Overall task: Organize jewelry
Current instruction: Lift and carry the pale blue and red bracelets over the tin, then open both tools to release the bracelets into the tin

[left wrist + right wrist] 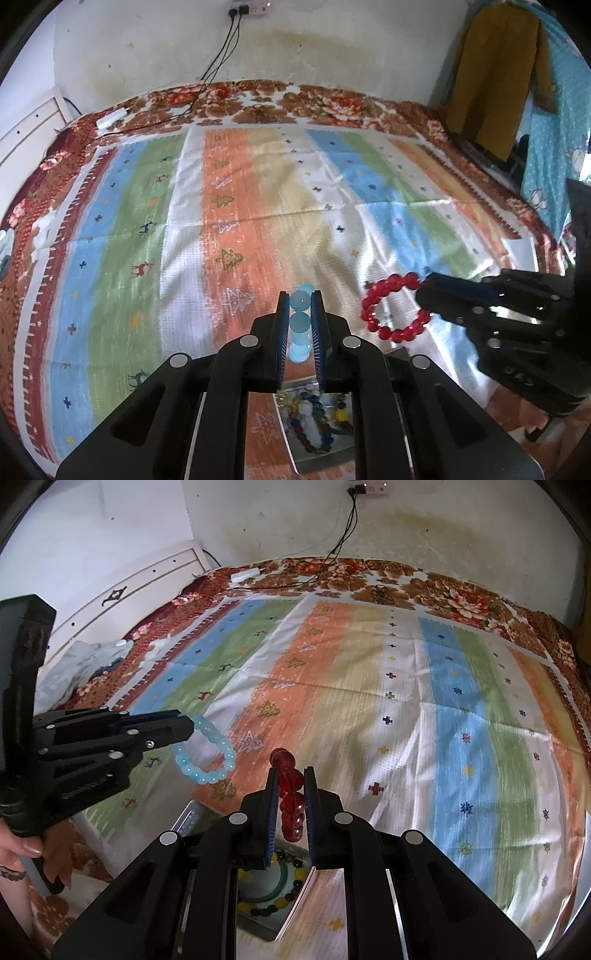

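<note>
My left gripper point(300, 301) is shut on a light blue bead bracelet point(300, 325) and holds it above the bed; the bracelet also shows hanging as a ring in the right wrist view point(207, 751). My right gripper point(290, 775) is shut on a red bead bracelet point(291, 801), which shows as a ring in the left wrist view point(391, 314). A metal tray point(314, 454) below both grippers holds several bead bracelets, and it also shows in the right wrist view point(258, 926) with a green bangle point(275, 890).
A striped cloth point(258, 221) covers a floral blanket point(332, 103) on the bed. A white charger with black cables point(110, 118) lies at the far edge. Clothes point(498, 74) hang at the right. Crumpled fabric point(81, 664) lies at the left.
</note>
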Available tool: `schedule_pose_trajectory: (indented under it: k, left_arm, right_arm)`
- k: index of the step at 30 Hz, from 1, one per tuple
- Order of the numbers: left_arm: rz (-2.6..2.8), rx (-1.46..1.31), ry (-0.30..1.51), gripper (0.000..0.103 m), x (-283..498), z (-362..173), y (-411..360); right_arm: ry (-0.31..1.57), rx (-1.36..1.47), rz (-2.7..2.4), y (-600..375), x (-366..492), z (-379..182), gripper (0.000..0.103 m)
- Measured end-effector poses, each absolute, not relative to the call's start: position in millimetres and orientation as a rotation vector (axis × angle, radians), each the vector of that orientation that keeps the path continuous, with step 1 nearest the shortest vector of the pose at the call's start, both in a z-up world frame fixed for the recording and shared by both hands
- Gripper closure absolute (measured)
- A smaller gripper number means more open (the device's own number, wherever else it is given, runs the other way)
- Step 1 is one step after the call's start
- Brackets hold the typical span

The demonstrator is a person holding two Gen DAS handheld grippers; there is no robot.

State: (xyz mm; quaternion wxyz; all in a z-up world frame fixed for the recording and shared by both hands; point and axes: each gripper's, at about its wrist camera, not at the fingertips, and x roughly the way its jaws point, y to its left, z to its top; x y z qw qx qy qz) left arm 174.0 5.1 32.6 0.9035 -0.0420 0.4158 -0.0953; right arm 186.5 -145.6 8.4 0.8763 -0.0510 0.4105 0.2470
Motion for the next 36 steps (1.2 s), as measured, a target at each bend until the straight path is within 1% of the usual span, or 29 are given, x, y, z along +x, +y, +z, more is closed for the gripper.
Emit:
schedule_pose_trajectory:
  k: [12,25,27,28,29,30,31,33,34,36]
  left_arm:
    - [-0.215,-0.087,0.846,0.092,148.8,30.4,-3.1]
    - [-0.238,-0.054,0.872,0.092,121.5,16.1,-18.1]
    - [-0.237,-0.066,0.878,0.090,119.3,13.5,-17.2]
    - [-0.235,-0.070,0.882,0.087,117.9,12.0,-16.5]
    - [-0.231,-0.071,0.891,0.075,117.0,10.1,-15.7]
    - [-0.226,-0.075,0.891,0.069,115.8,9.2,-14.0]
    - [-0.219,-0.077,0.891,0.069,115.0,8.8,-12.8]
    - [-0.204,-0.072,0.888,0.068,111.5,8.4,-10.3]
    - [-0.200,-0.071,0.886,0.067,110.2,8.1,-9.1]
    - [-0.191,-0.067,0.892,0.062,106.3,5.1,-5.6]
  right_arm:
    - [0.858,-0.102,0.542,-150.1,157.6,5.9,0.089]
    - [0.893,-0.117,0.562,-152.9,137.3,-8.4,0.089]
    - [0.913,-0.119,0.576,-153.7,137.3,-13.1,0.089]
    - [0.916,-0.118,0.576,-154.1,137.0,-14.0,0.087]
    - [0.916,-0.118,0.565,-155.9,137.0,-14.0,0.082]
    - [0.909,-0.116,0.559,-157.9,136.5,-13.1,0.072]
    - [0.902,-0.114,0.559,-159.5,135.5,-11.8,0.067]
    - [0.890,-0.109,0.563,-162.8,132.6,-10.3,0.064]
    - [0.890,-0.109,0.562,-163.6,130.6,-11.1,0.060]
    - [0.893,-0.120,0.557,-166.1,127.2,-13.8,0.057]
